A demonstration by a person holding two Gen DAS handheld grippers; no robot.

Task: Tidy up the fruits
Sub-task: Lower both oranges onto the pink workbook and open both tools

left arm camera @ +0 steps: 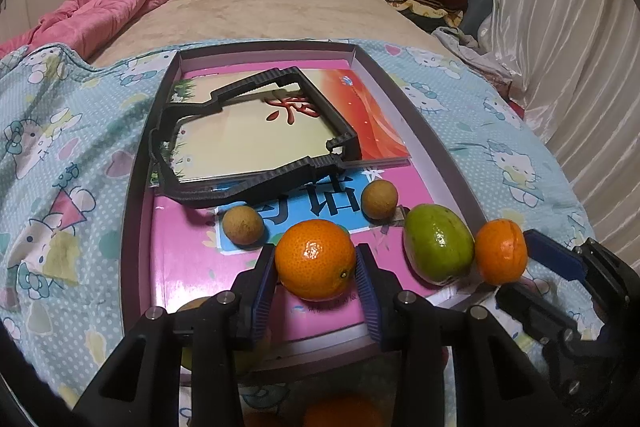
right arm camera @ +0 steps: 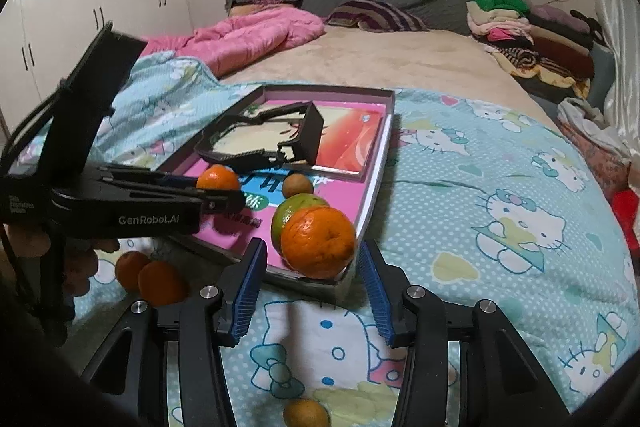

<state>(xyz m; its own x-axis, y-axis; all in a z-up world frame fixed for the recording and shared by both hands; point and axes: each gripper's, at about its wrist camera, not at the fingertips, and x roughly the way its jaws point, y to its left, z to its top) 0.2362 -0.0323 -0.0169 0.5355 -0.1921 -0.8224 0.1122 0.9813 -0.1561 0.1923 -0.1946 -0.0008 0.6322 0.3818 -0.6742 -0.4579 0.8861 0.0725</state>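
L jaws: left gripper [left arm camera: 316,263] pinches a mandarin [left arm camera: 315,259], both blue pads pressed on its flanks; fruit sits over the pink book [left arm camera: 192,267] in the tray [left arm camera: 132,203].
R jaws: right gripper [right arm camera: 312,275] spread, pads apart from the second mandarin [right arm camera: 318,242] that sits betw. them at the tray's near right corner; gap visible each side, no contact seen.
Far L of row: small brown round fruit [left arm camera: 243,225] on pink book, just L of the held mandarin.
Mid row: second small brown fruit [left arm camera: 379,199], further back, on the blue label.
R of row: green fruit [left arm camera: 438,245] touching, or nearly, the second mandarin on its R side.
Tray contents: black frame part [left arm camera: 248,139] lying on a red/cream book [left arm camera: 360,115] at back half.
Outside tray: two more mandarins [right arm camera: 150,277] on the cartoon-cat sheet [right arm camera: 500,227], near L of tray; one brownish fruit [right arm camera: 306,413] on sheet at bottom edge, part cut off.
Person: fingers [right arm camera: 80,263] seen under L gripper body.
Bkgd: pink quilt [right arm camera: 248,35], folded clothes pile [right arm camera: 532,27].
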